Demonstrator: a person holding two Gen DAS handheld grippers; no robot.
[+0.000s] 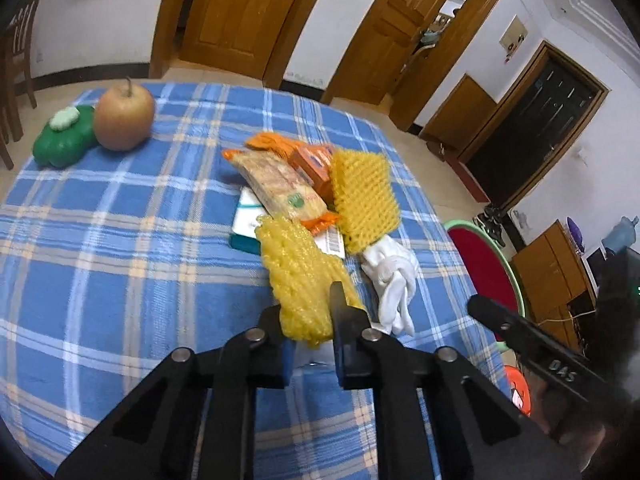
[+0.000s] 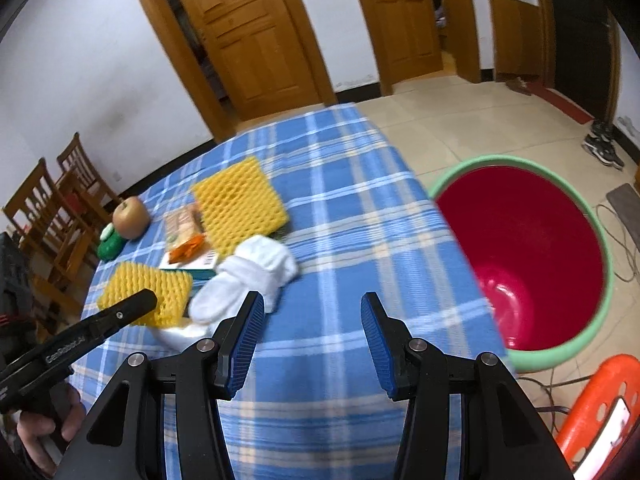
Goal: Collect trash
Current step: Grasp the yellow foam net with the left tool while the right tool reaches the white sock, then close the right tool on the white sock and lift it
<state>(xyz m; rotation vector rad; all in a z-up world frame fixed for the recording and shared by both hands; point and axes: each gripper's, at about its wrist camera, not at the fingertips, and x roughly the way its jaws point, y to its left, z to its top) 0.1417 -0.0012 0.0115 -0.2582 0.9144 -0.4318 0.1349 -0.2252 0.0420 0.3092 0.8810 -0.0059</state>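
My left gripper (image 1: 308, 306) is shut on the near end of a yellow foam fruit net (image 1: 296, 272), which lies on the blue plaid tablecloth (image 1: 120, 240). Behind it is a pile: a second yellow foam net (image 1: 364, 196), a snack packet (image 1: 280, 184), an orange carton (image 1: 316, 164), a white and teal box (image 1: 248, 216) and a white cloth (image 1: 394, 276). My right gripper (image 2: 312, 314) hangs open and empty over the table's near right part, close to the white cloth (image 2: 256, 272). A red bin with a green rim (image 2: 520, 256) stands on the floor to the right.
A brown apple (image 1: 124, 116) and a green toy pepper (image 1: 64, 136) sit at the table's far left. An orange stool (image 2: 600, 400) stands by the bin, wooden chairs (image 2: 52, 208) beyond the table's left side, and cables (image 2: 624, 240) lie on the floor.
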